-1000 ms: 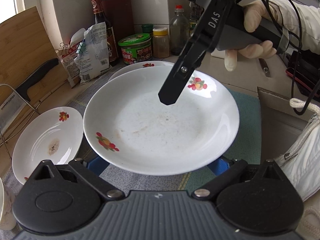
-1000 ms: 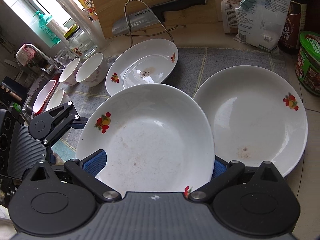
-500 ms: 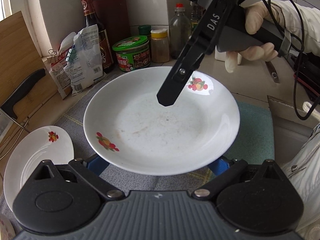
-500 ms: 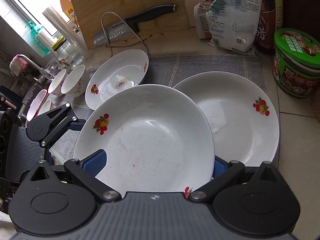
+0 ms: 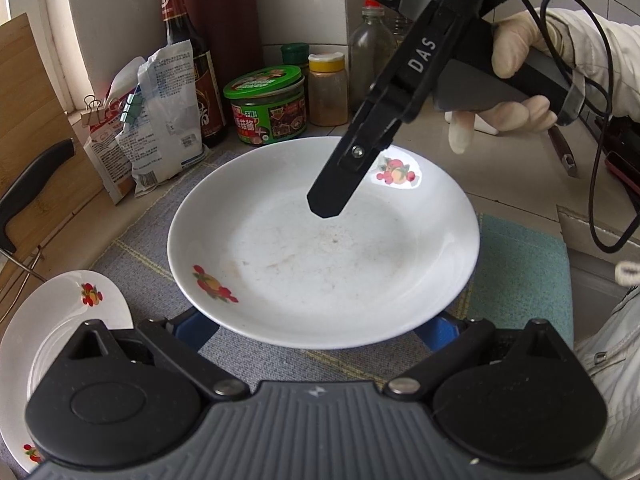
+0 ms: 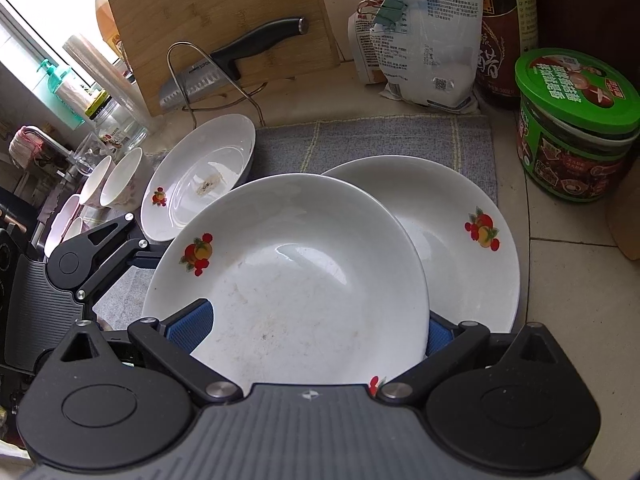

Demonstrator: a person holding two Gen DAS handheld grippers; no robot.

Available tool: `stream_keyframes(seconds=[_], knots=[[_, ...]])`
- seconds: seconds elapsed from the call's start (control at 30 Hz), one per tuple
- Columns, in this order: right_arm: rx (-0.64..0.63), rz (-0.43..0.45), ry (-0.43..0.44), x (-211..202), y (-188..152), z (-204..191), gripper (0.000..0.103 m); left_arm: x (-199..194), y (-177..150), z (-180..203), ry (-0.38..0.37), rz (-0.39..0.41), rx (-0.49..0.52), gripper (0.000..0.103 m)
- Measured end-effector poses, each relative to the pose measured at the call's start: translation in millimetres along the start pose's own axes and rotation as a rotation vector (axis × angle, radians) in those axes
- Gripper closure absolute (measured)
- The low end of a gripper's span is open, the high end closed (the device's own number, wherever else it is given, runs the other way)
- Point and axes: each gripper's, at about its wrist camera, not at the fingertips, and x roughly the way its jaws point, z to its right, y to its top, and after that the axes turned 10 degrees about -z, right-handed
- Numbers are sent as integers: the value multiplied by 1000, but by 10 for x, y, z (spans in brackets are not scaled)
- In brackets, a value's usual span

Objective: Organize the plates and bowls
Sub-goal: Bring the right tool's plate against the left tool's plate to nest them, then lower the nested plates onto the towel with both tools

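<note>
A white plate (image 5: 320, 264) with fruit decals and a smeared inside is held off the counter. My left gripper (image 5: 314, 328) is open, both blue pads under the plate's near rim. In the right wrist view the same plate (image 6: 288, 272) runs slantwise through my right gripper (image 6: 316, 328). One pad (image 6: 192, 320) lies on its inner face and the other sits behind its rim. That gripper's upper finger (image 5: 336, 188) rests inside the plate. The held plate overlaps a second plate (image 6: 472, 240) on the mat. A third plate (image 6: 200, 184) and small bowls (image 6: 120, 180) lie to the left.
A grey mat (image 6: 380, 136) covers the counter. A green-lidded jar (image 6: 576, 128), a sauce bottle (image 6: 504, 28) and clipped bags (image 6: 424, 40) crowd the back right. A wooden board (image 6: 224, 28) with a knife leans behind. A gloved hand (image 5: 516, 80) holds the right gripper.
Both grippers have carried the plate together toward the jars, so it now covers more of the second plate. The third plate and bowls have slid away to the left.
</note>
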Motion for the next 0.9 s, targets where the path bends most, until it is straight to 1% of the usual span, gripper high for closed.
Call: stream_keyframes(seconds=[0.23, 0.53, 0.9], knots=[[9, 0, -1, 36, 41, 109, 0, 92, 80, -46, -8, -6, -12, 2], [29, -2, -6, 61, 66, 224, 0, 175, 154, -108, 3, -7, -4, 2], [43, -4, -8, 47, 43, 282, 0, 288, 209, -167, 3, -26, 2, 2]])
